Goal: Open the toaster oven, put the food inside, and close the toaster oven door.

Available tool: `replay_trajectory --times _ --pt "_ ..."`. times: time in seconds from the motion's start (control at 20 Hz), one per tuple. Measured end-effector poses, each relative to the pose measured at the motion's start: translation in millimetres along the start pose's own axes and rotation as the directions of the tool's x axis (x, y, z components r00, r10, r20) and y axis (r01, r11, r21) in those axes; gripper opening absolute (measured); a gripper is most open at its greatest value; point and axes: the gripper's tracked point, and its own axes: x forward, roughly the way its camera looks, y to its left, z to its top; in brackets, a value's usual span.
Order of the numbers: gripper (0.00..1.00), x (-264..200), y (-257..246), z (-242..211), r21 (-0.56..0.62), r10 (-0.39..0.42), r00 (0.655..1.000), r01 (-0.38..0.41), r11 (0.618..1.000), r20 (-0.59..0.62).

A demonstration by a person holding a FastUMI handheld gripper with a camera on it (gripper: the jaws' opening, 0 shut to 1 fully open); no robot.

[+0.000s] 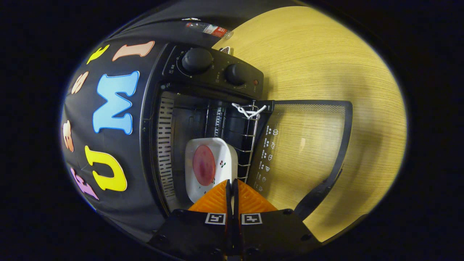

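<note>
Jaws (232, 185): nearly closed, fingers side by side, pinching the near rim of the dish
Dish (210, 166): white, holding a round pink slice (203, 165), on the wire rack (250, 145) inside the toaster oven
Toaster oven (214, 69): door (311, 145) fully open over the wooden surface (326, 54)

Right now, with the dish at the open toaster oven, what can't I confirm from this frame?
- Gripper: fingers close together at the white dish's edge; whether they pinch the rim is hidden by the fingers.
- Dish's near end: covered by the fingers.
- Door icons and dial markings: too small.
- Wire rack: whether the dish rests on it is unclear.
</note>
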Motion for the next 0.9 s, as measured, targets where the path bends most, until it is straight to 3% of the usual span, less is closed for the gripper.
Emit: replay_trajectory --times 0.45,0.65,0.8,0.9 --pt "0.06 20.8 12.7 11.5 0.014 -0.01 0.997 0.009 1.0 0.08" --pt "0.12 16.4 22.4 6.2 0.002 0.038 0.997 -0.038 0.999 0.06" --pt "0.79 2.8 39.1 1.1 -0.045 0.11 0.993 -0.108 0.993 0.038" --pt "0.91 -7.0 39.5 3.9 -0.102 0.106 0.994 -0.103 0.989 0.025"
